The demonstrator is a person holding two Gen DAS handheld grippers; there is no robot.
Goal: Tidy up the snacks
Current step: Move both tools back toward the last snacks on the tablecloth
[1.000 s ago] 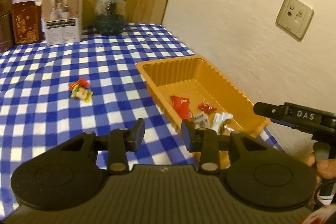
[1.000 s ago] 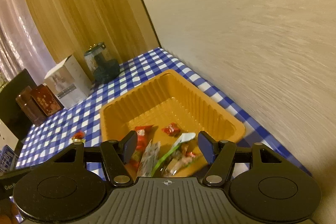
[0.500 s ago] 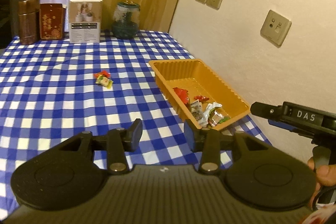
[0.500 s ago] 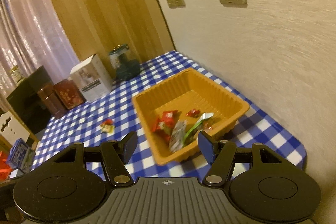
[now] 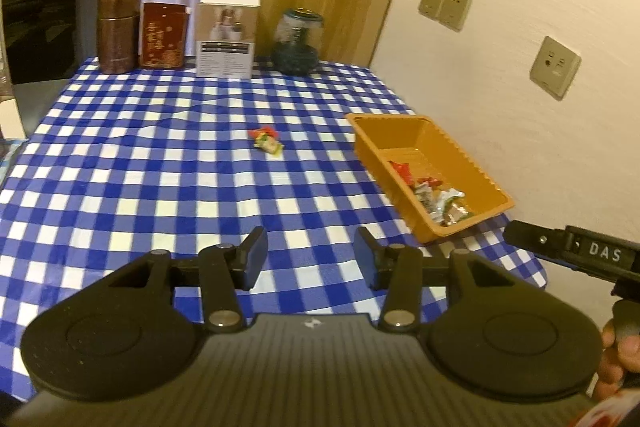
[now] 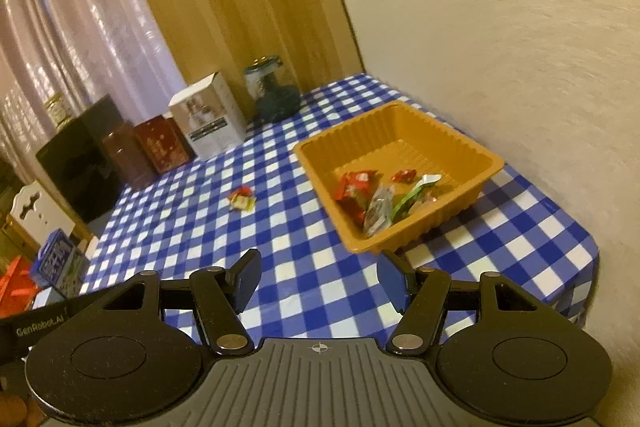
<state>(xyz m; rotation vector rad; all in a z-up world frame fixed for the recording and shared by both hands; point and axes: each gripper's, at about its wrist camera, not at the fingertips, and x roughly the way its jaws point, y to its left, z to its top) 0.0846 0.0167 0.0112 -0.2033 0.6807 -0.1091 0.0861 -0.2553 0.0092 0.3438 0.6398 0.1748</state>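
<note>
We're holding L gripper (image 5: 310, 259) w/ jaws spread, nothing btwn | R gripper (image 6: 318, 279) also gaping, empty — both hovering over checked tablecloth (image 5: 160, 179) | orange tray (image 6: 448, 143) sitting near wall, holding several wrapped snacks (image 6: 372, 195) | two loose candies (image 5: 267, 139) lying mid-table, well apart from tray

The small wrapped snacks (image 5: 267, 140) lying out on the blue-and-white checked tablecloth (image 5: 160, 167) are too small to tell apart. The near wall of the orange ribbed plastic tray (image 6: 400, 231) hides part of the heaped wrappers (image 6: 380, 203). The tablecloth's near edge is hidden behind both devices.
</note>
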